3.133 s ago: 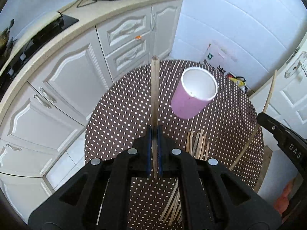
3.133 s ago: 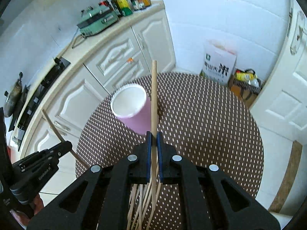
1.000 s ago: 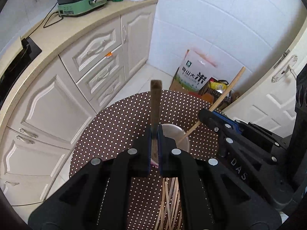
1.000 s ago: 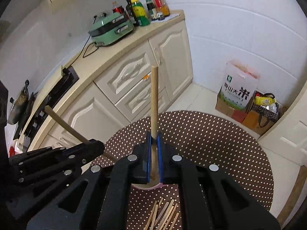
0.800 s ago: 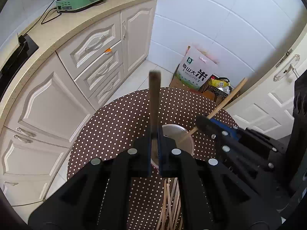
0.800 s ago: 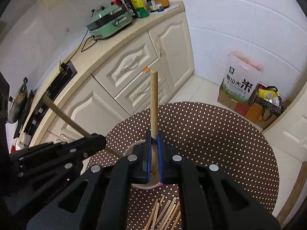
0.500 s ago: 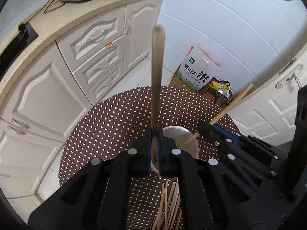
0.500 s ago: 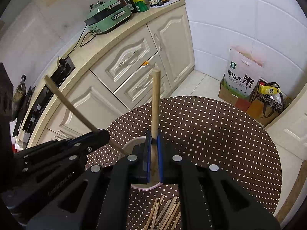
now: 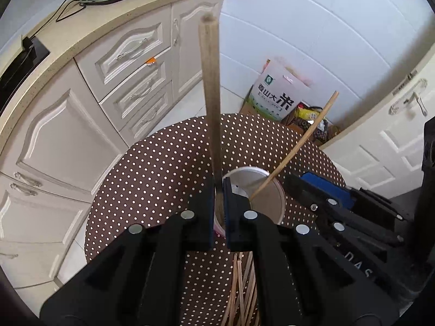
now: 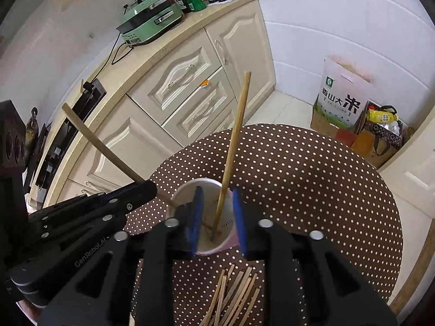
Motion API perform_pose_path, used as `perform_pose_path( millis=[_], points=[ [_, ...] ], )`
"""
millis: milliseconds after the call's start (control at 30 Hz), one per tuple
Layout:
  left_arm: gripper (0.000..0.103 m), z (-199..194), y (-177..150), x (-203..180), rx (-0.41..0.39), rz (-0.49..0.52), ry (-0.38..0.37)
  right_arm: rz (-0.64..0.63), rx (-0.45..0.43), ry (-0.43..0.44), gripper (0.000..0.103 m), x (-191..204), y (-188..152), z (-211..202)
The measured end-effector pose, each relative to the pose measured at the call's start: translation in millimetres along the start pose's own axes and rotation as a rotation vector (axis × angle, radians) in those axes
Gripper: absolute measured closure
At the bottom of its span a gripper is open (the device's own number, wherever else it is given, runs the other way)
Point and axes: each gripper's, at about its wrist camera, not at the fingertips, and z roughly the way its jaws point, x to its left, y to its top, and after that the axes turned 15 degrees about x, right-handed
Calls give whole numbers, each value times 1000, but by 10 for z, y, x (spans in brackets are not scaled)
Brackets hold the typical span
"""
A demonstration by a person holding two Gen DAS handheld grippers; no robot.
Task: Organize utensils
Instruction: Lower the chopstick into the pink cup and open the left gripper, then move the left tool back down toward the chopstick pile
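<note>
Blue pads on the right gripper [image 10: 216, 214] stand apart, low in the middle of its own view; its jaws have just been opening, and the chopstick [image 10: 231, 152] between them now leans free, its foot inside the pink paper cup [image 10: 202, 218] and its top tipped toward the upper right, touching neither pad as far as can be seen. The left gripper [image 9: 218, 209] is pressed together on a second chopstick [image 9: 210, 103], pinched near its lower end, with the shaft rising up the centre of that frame and its foot at the near rim of the cup, just left of the released stick.

Outward from there, a loose fan of more chopsticks [image 10: 233, 296] lies on the dotted brown tablecloth [image 10: 312, 179] at the bottom of the frame, just in front of the cup.

I judge the sticks light, stiff and smooth, apt to swivel in a pinch; holding one near its lower third keeps the tip steerable. The paper cup looks light enough to tip if a stick levers on its rim.
</note>
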Motion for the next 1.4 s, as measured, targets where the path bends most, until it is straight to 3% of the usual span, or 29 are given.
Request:
perform_pose_path(
  millis=[333, 600, 733, 767, 833, 867, 900, 967, 1133, 1400],
  points=[
    [96, 70, -111, 3, 42, -9, -13, 25, -13, -30, 60, -83, -138, -129],
    [96, 56, -238, -14, 47, -17, -5, 24, -19, -36, 52, -87, -237, -186],
    [96, 15, -313, -15, 32, -24, 5, 7, -36, -46, 42, -54, -304, -246],
    [92, 6, -331, -14, 31, -25, 5, 3, -39, -46, 39, -51, -313, -256],
    [71, -19, -358, -11, 21, -30, 5, -1, -48, -51, 35, -41, -353, -289],
    [52, -58, -391, -3, -5, -43, 19, 7, -57, -57, 34, -53, -373, -316],
    [41, -113, -431, 12, -46, -56, 29, 11, -61, -56, 33, -63, -384, -334],
    [38, -194, -485, 17, -86, -56, 39, 19, -67, -52, 29, -87, -422, -379],
    [37, -279, -579, 15, -93, -65, 46, 25, -81, -57, 25, -96, -530, -472],
    [28, -378, -792, -12, -122, -68, 81, 17, -103, -67, 19, -63, -717, -600]
  ],
)
